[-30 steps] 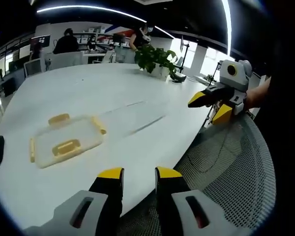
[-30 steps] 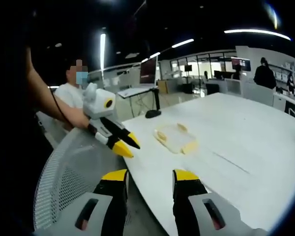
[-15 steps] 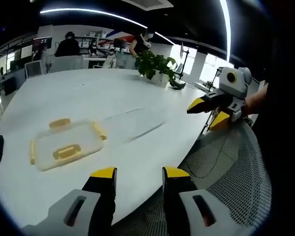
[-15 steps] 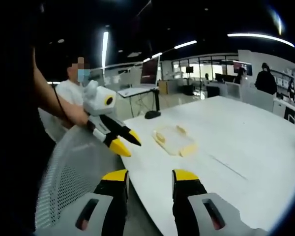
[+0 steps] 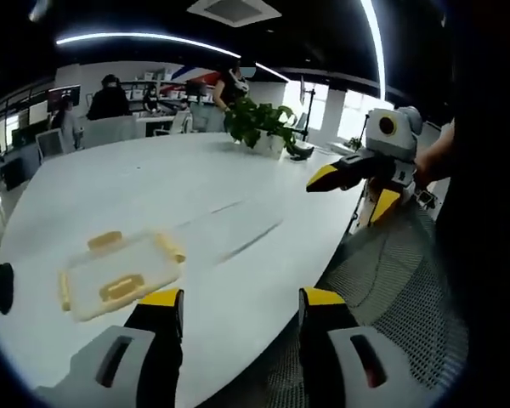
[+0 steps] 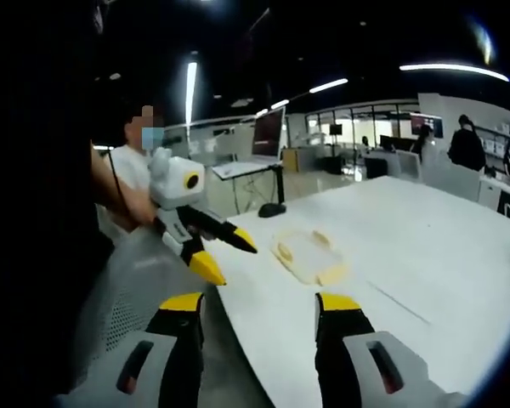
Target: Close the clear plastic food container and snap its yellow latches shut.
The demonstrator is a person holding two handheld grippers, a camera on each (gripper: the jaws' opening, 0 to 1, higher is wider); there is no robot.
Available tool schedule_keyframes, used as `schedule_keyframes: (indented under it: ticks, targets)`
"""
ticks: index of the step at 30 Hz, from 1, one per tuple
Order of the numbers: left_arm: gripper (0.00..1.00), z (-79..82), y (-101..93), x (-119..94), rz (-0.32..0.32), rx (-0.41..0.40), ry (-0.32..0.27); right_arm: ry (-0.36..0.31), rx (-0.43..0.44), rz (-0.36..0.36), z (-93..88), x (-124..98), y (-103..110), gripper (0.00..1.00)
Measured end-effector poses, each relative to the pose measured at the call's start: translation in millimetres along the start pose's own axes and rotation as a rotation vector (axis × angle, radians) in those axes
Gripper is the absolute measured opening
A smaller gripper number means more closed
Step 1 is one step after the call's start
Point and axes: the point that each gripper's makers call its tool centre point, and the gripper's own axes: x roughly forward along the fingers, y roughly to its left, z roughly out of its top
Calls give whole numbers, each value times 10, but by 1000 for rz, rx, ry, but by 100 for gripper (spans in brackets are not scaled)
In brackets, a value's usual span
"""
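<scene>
A large white oval table (image 5: 195, 195) takes up most of both views, with an open-plan office of desks and monitors behind it. Off its near edge stands a grey mesh-backed chair (image 5: 382, 280), over which both grippers are held. A potted green plant (image 5: 257, 126) stands at the far side of the table in the left gripper view, with a black-based desk lamp just to its right. The clear plastic food container (image 5: 119, 274) lies flat on the table near its near-left edge in the left gripper view, its lid resting on it; yellow latches (image 5: 121, 289) show along its sides, and whether they are snapped down cannot be told. In the right gripper view the same container (image 6: 308, 257) lies far of the jaws, on the table's near-left part. The left gripper (image 5: 235, 304) has its yellow-tipped jaws spread well apart with nothing between them, short of the container and not touching it. The right gripper (image 6: 262, 306) likewise has its jaws wide apart and holds nothing. Each gripper also appears in the other's view, jaws parted, held in a person's hand above the chair.
</scene>
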Motion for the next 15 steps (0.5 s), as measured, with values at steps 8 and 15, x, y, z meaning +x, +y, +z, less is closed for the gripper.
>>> schedule_keyframes:
  ticks: [8, 15]
  targets:
    - [53, 198, 43, -91, -1, -18, -71, -87, 73, -57, 247, 75, -93, 57]
    - [51, 351, 115, -145, -8, -68, -107, -84, 63, -55, 319, 183, -111, 59]
